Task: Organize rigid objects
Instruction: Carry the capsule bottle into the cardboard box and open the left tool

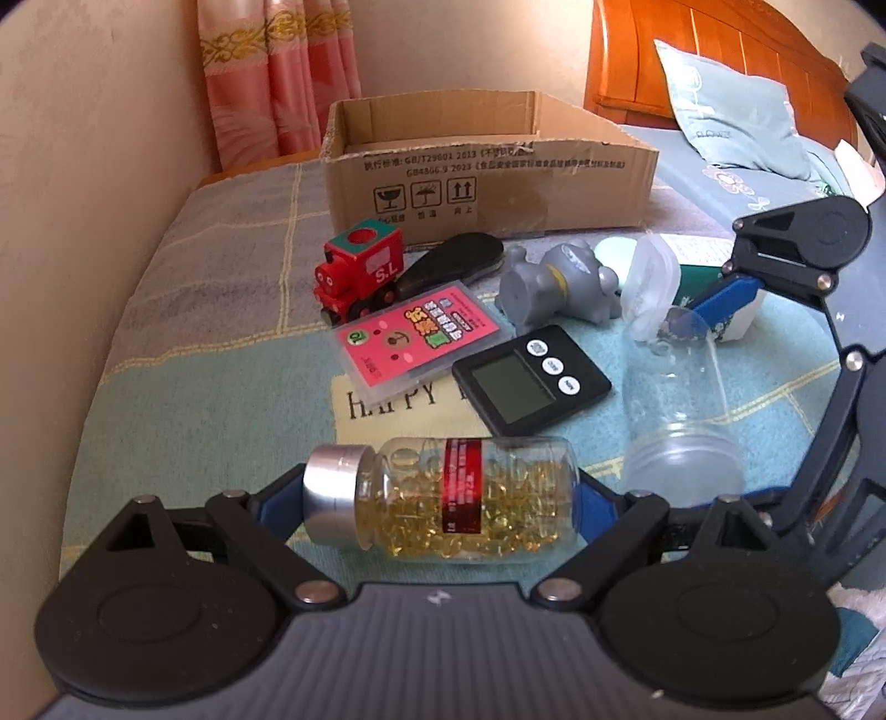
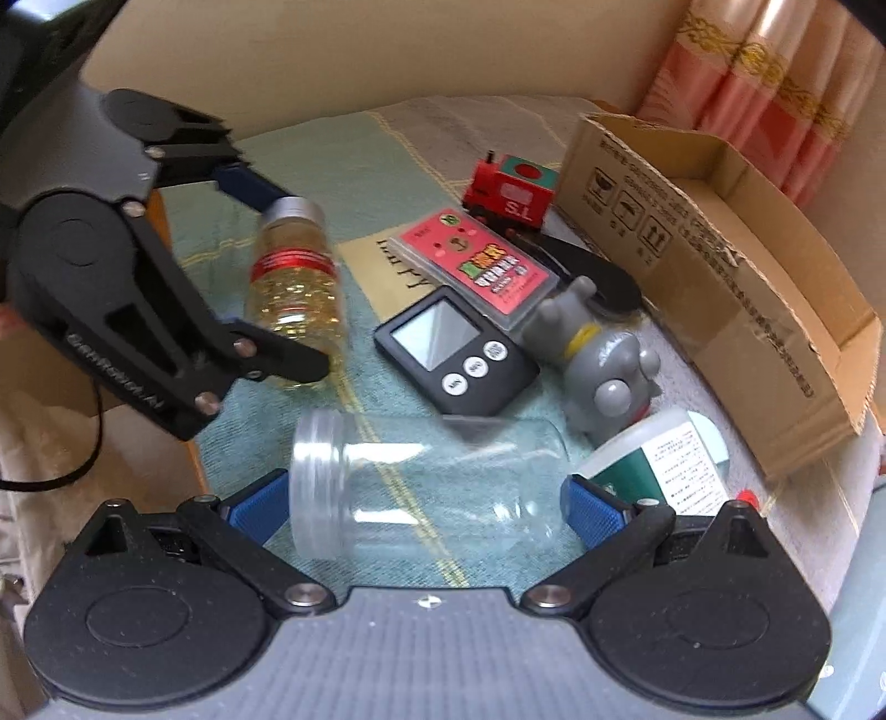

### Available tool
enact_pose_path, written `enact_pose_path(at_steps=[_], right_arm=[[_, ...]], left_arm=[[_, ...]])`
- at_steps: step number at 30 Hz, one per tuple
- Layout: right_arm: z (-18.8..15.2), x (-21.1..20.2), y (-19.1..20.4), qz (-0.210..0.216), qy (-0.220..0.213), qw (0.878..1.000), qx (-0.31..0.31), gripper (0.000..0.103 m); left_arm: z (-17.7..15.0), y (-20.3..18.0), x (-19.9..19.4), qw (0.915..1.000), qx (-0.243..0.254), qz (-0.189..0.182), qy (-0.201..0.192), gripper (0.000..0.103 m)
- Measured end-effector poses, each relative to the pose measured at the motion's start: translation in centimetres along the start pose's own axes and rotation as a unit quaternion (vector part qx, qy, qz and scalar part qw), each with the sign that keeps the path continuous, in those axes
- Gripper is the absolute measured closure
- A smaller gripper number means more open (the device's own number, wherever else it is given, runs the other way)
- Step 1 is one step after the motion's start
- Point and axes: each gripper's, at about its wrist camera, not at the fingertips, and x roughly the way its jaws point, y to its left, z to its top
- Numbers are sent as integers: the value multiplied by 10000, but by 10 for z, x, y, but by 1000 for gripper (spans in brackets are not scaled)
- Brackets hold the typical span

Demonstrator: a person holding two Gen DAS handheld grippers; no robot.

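Note:
My left gripper is shut on a clear capsule bottle with a silver cap, held sideways by its two ends; it also shows in the right wrist view. My right gripper is shut on a clear empty plastic jar, also held sideways; the jar also shows in the left wrist view. An open cardboard box stands at the back of the checked cloth. A red toy train, a pink card case, a black timer and a grey toy figure lie in front of it.
A black shoe insole lies by the box. A white and green tub lies on its side at the right. A beige wall borders the left side. A pink curtain, a wooden headboard and a pillow are behind.

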Motion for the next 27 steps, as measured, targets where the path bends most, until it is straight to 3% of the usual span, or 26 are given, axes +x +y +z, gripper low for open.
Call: enact_pose_path(at_steps=[3, 10, 14, 22, 27], right_arm=[[-1, -2, -1, -30, -22, 9999, 109, 7], [3, -11, -8, -37, -152, 9990, 413, 8], [10, -27, -17, -57, -315, 9978, 575, 9], [32, -66, -54, 4, -872, 9908, 1037, 10], [46, -79, -81, -393, -1121, 9864, 1134, 10]], left_arm=[[0, 1, 0, 10000, -38, 3, 24, 10], [9, 3, -5, 9998, -63, -21, 199, 11], [26, 9, -18, 10000, 5, 47, 64, 11], [101, 24, -26, 9981, 320, 238, -471, 11], [163, 29, -1, 9960, 497, 186, -719, 11]])
